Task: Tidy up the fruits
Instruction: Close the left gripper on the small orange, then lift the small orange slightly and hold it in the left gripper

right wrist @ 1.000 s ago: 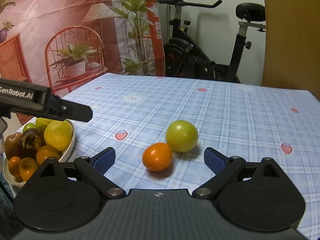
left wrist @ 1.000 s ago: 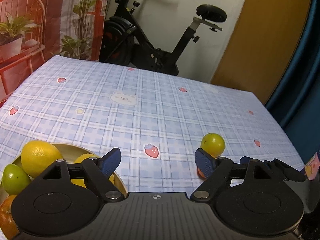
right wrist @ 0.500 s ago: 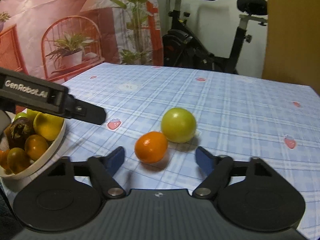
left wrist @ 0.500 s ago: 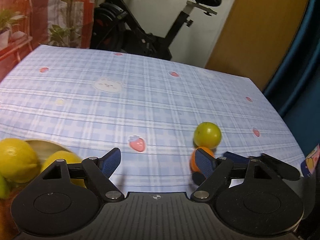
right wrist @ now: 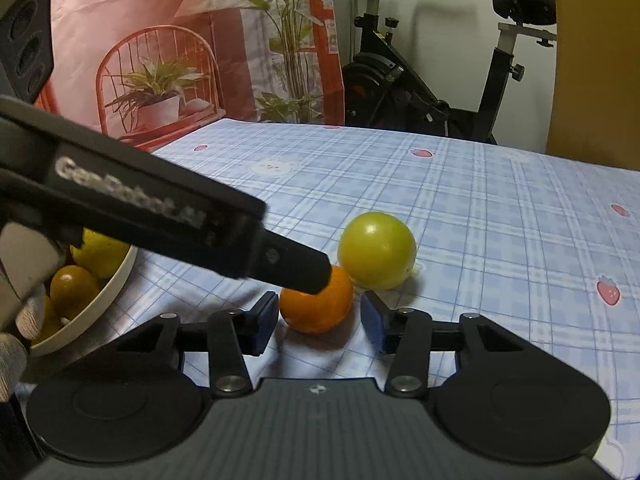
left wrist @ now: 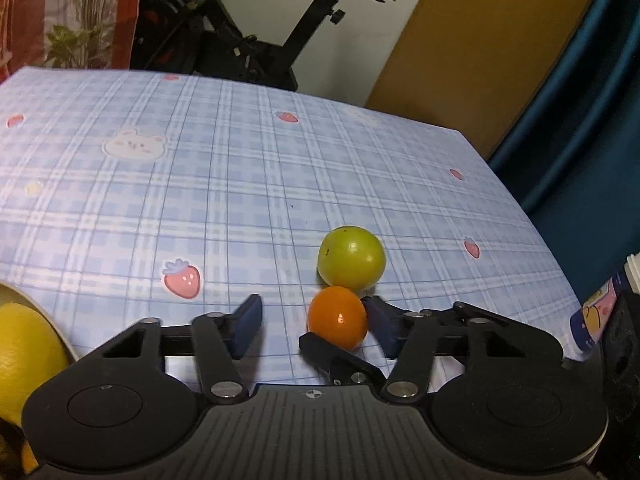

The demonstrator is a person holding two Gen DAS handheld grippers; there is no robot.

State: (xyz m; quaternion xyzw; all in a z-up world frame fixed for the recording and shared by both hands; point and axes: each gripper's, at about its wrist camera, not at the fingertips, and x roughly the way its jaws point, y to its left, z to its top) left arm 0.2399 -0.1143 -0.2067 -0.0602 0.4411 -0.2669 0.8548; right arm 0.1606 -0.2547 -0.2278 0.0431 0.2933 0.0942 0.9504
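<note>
A small orange [left wrist: 338, 318] lies on the blue checked tablecloth [left wrist: 240, 184] and touches a green round fruit [left wrist: 351, 256] behind it. My left gripper [left wrist: 314, 326] is closing with the orange between its pads, close to the right one and well clear of the left one. My right gripper [right wrist: 319, 320] is closing too. The same orange [right wrist: 316, 304] sits between its blue pads, with a thin gap on the right. A left gripper finger [right wrist: 280, 258] crosses from the left and its tip rests at the orange's top. The green fruit [right wrist: 376, 254] stands just beyond.
A white bowl [right wrist: 120, 276] with a lemon and several small fruits stands at the left; its rim [left wrist: 48, 312] and lemon [left wrist: 24, 344] show in the left wrist view. A gloved hand [right wrist: 16, 320] is at the left edge. A printed carton [left wrist: 596, 320] stands near the table's right edge.
Both grippers' jaws have narrowed around the orange. The left gripper moved right and down to it, so the bowl slid to the left edge of its view. The right gripper stayed put.
</note>
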